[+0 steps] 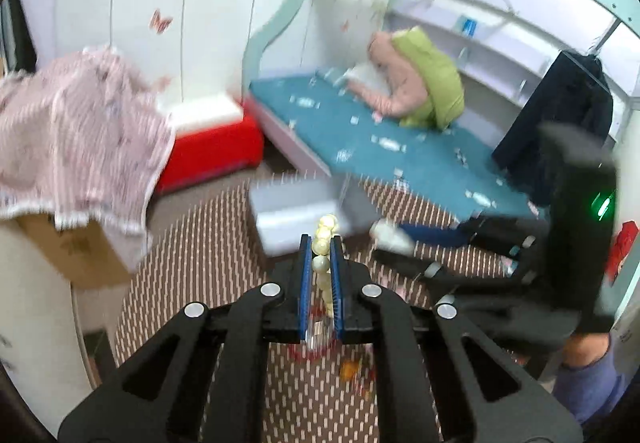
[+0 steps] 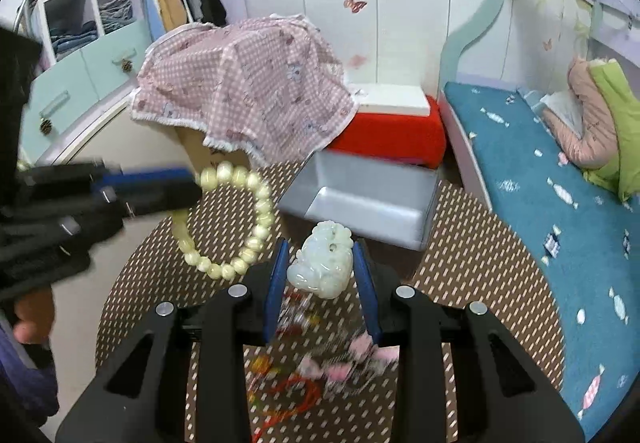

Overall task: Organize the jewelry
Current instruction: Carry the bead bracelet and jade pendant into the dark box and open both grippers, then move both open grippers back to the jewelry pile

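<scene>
Above the round brown patterned table [image 2: 480, 263], the left gripper [image 1: 321, 249] is clamping a cream bead bracelet [image 2: 236, 219] between its blue pads [image 1: 306, 275]; from the right wrist view the loop is hanging free in the air from the gripper's tip, clear of the tabletop. Beside it, the right gripper [image 2: 320, 263] is gripping a pale carved jade pendant [image 2: 322, 263], the stone sitting between the two blue pads [image 2: 276, 279] and touching both. Beneath the grippers, more jewelry is lying on the table: a red cord [image 2: 288, 395] and a string of pink beads [image 2: 352, 359], both blurred. An open grey box [image 2: 368, 203] is sitting at the far edge of the table, just beyond the pendant. Behind it a red and white box [image 2: 392, 131] is standing near a pink checked cloth [image 2: 244, 83], which is draping over a cardboard box [image 1: 80, 259]. A blue mattress [image 2: 560, 203] is running along the right side.
</scene>
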